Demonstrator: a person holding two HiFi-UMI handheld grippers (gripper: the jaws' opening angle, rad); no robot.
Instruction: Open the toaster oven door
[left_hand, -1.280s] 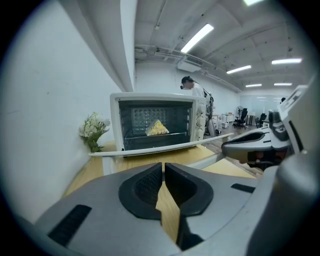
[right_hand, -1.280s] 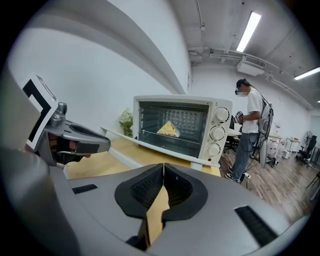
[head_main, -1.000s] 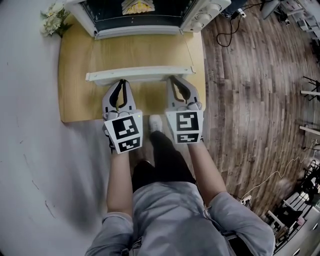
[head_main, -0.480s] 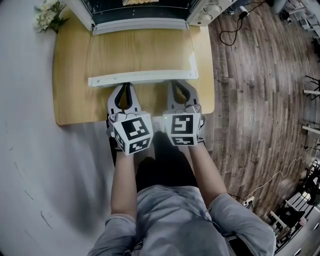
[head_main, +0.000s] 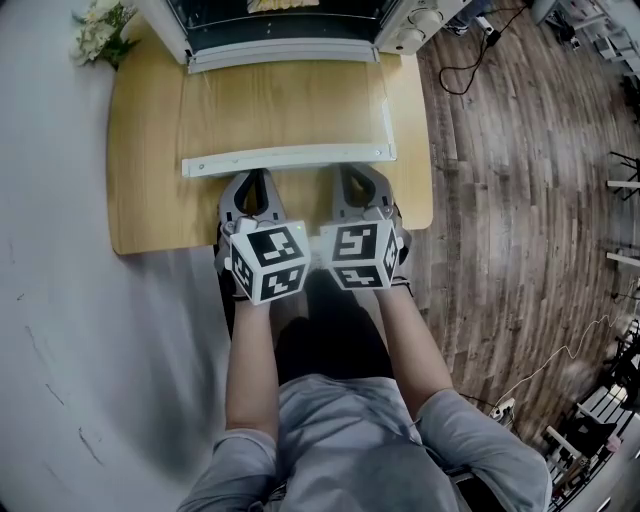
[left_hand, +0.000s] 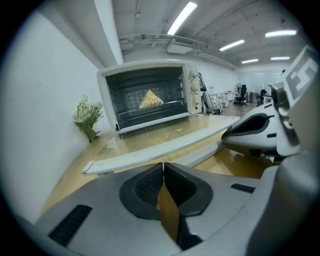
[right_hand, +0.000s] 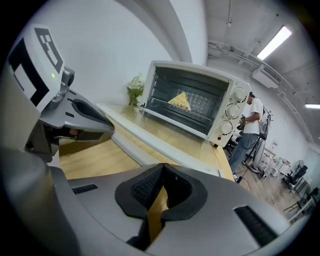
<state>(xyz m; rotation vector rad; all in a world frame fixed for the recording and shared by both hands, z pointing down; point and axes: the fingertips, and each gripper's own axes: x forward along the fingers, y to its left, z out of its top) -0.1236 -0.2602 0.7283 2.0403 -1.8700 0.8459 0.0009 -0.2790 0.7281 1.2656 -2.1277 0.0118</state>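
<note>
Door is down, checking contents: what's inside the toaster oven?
A yellow triangular piece sits on a wire rack. The cavity floor beneath is too dark to make out.

The person wears a grey short-sleeved shirt (head_main: 350, 440), filling the lower middle of the head view, and dark trousers (head_main: 330, 335) just above it. The left gripper (head_main: 252, 176) and the right gripper (head_main: 358, 170) are twins. Each has a smooth grey plastic shell that narrows to two curved jaws with dark openings behind them. Each carries a white cube printed with black square markers, the left cube (head_main: 268, 262) and the right cube (head_main: 360, 255) near the frame's centre. Up close, the jaw pads (left_hand: 147, 185) are black with a fine ribbed texture, and black slots (left_hand: 70, 225) are cut into the grey housing. A small green light (right_hand: 53, 76) glows beside the left cube at the upper left of the right gripper view.
</note>
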